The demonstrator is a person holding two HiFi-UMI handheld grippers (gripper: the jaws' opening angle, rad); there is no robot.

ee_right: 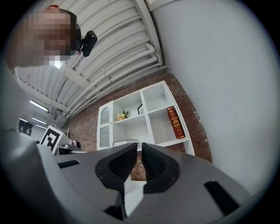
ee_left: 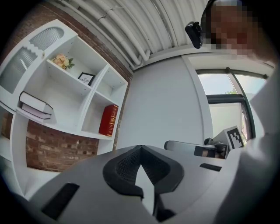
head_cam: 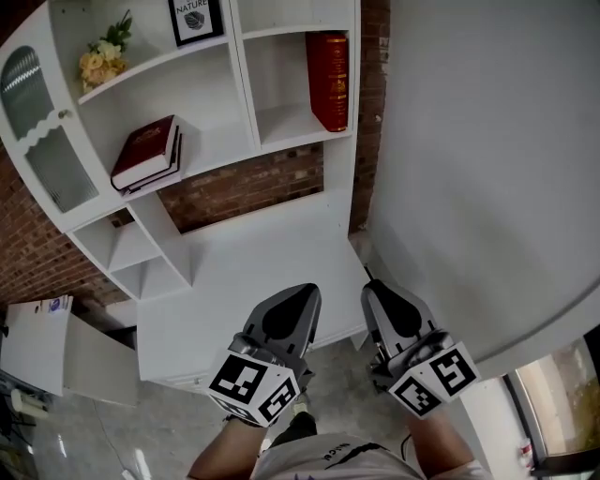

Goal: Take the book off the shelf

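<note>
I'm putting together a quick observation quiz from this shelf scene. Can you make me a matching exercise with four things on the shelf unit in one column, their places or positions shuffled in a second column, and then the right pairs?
Things
1. bright red book
2. dark red book
3. flowers
4. framed picture

Places
A. upper shelf, beside the middle divider
B. lying flat, left compartment
C. standing upright, right compartment
D. upper shelf, near the glass door

Pairs: 1-C, 2-B, 3-D, 4-A
</note>
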